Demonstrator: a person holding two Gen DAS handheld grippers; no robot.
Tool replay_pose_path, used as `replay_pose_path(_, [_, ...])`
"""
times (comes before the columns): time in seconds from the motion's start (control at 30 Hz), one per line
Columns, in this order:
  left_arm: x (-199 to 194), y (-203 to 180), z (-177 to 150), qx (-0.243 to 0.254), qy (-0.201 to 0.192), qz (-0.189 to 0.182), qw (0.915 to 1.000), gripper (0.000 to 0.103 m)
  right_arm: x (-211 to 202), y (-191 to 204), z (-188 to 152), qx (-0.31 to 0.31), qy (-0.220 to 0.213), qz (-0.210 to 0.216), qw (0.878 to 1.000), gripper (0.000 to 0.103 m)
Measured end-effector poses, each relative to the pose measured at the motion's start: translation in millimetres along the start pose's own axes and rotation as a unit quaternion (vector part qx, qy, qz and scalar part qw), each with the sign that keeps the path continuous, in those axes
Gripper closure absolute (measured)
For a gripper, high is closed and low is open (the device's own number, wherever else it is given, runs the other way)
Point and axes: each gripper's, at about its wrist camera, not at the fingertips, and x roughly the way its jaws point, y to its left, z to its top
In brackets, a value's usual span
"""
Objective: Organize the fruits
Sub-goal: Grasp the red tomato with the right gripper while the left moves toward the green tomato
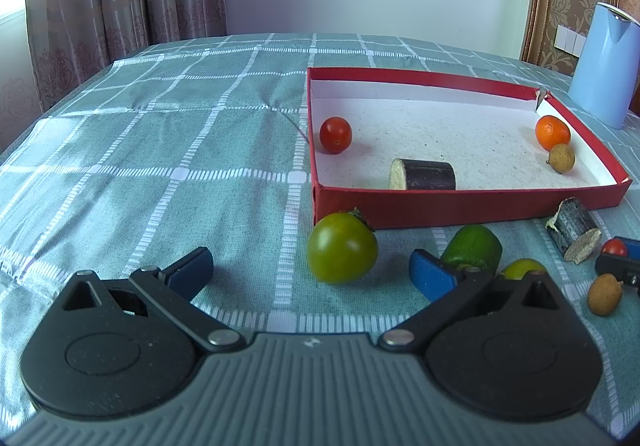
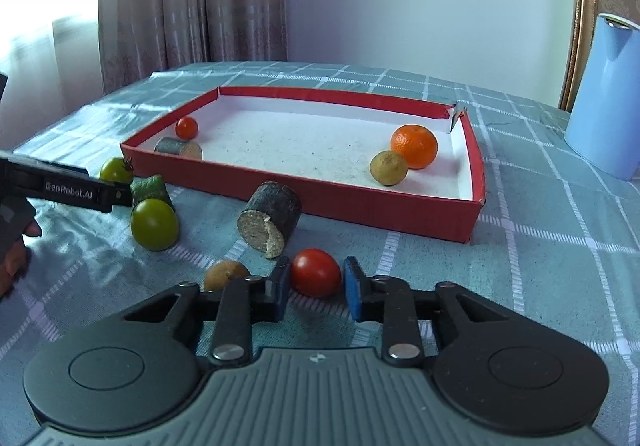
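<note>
Checked cloth [image 2: 540, 246], glossy red tomato [image 2: 316, 272]

Tablecloth [image 2: 540, 246] is woven cloth, matt. Red box [image 2: 304, 194] is cardboard w/ rough white inside. Red tomato [image 2: 316, 272] has glossy smooth skin.
</note>
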Motion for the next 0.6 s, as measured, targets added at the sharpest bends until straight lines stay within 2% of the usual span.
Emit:
replay_pose_path(0.1, [-1.8,3.5,0.0,-0.011,-0.006,-0.009,0.9999,0.001,1.1,-10.3,0.0,0.029,0.004,0.003,1.0,0.078])
replay_pose_path(0.23, [-4.0,5.3,-0.2,-0.017,-0.011,-0.013,0.9997,0.006,1.9,-4.5,-0.4,0.014,0.005,-0.008,1.0,0.078])
replay_pose_path(0.33, [-6.8,3.0,-0.6,-0.008,-0.021,-0.026,0.9994,0.021,2.0,-4.8,-0.4,0.015,0.005,-0.006,1.0,0.078])
replay_pose_path(0.4, [-8.0,0.9,-0.5,-0.004,-0.024,-0.023,0.9994,0.037,1.8,-4.8,-0.5,0.016,0.005,-0.006,1.0,0.078])
replay_pose_path(0.43, [-8.6,0.8,-0.6,-0.005,-0.026,-0.023,0.9994,0.038,1.7,-4.3,-0.5,0.015,0.005,-0.007,1.0,0.078])
replay_pose_path(0.5, [-10.0,3.0,-0.8,-0.011,-0.03,-0.027,0.9991,0.05,1.4,-4.0,-0.7,0.014,0.003,-0.008,1.0,0.078])
replay_pose_path(0.6, [-11.4,5.9,-0.8,-0.018,-0.033,-0.043,0.9984,0.059,1.2,-4.9,-0.7,0.017,0.002,-0.006,1.0,0.078])
